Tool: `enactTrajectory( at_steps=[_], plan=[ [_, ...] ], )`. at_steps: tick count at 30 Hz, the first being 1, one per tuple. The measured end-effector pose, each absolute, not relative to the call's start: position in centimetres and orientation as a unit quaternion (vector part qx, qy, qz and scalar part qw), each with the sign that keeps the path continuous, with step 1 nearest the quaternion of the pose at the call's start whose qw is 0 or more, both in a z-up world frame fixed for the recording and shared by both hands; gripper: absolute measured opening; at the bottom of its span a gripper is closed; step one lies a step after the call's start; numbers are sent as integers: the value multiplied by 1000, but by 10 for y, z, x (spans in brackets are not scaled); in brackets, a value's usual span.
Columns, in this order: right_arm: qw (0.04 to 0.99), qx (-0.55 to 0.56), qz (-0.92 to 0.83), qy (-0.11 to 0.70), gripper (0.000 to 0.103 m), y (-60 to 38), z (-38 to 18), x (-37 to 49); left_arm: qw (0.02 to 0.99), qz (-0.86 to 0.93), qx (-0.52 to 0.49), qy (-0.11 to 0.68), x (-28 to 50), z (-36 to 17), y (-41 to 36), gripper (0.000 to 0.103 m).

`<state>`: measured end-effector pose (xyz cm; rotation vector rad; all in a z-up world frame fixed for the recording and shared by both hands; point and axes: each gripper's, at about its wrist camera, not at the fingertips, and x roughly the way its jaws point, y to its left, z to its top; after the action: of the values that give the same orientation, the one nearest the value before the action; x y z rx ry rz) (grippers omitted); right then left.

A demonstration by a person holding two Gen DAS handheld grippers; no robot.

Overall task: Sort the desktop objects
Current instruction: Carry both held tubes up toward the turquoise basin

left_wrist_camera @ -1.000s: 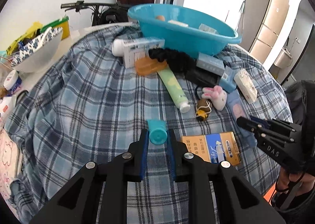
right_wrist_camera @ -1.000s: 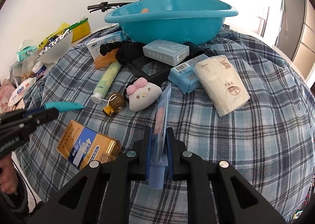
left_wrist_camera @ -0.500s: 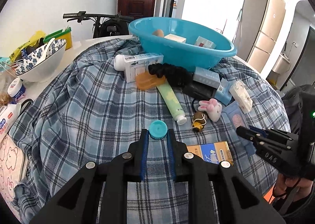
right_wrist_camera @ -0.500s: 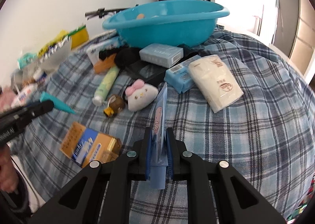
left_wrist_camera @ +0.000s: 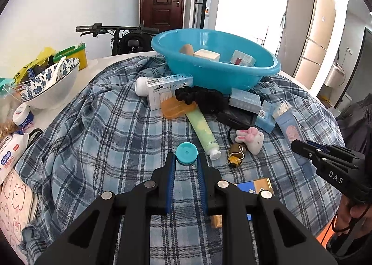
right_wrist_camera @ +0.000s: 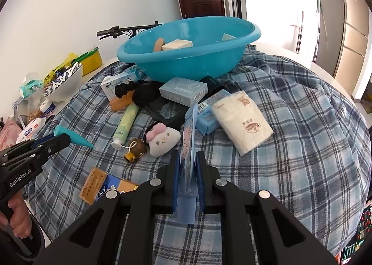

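both grippers loaded, blue basin [left_wrist_camera: 267, 68] far ahead.
left gripper [left_wrist_camera: 186, 167] clenched on teal tube [left_wrist_camera: 186, 153], light, squashy; right gripper [right_wrist_camera: 187, 162] pinching flat blue sachet [right_wrist_camera: 188, 134], floppy, held low.

Bright, blown-out daylight behind; sharp focus, fisheye-bent dark edges.

The left gripper [left_wrist_camera: 186, 162] tilts downward, fingers [left_wrist_camera: 171, 172] clamped on a teal tube. The right gripper [right_wrist_camera: 187, 160] tilts downward too, fingers [right_wrist_camera: 176, 167] pinching a flat blue packet. A hand [right_wrist_camera: 19, 218] grips the left gripper's handle.
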<state>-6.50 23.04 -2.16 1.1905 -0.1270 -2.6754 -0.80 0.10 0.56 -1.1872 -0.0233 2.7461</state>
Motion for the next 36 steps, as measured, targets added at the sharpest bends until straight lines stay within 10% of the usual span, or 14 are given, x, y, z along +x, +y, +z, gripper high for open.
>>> enactTrajectory(
  at_steps=[36],
  plan=[
    [109, 265, -958, -5, 12, 216, 85, -81, 91, 959, -267, 10, -38, 103, 29, 20]
  ],
)
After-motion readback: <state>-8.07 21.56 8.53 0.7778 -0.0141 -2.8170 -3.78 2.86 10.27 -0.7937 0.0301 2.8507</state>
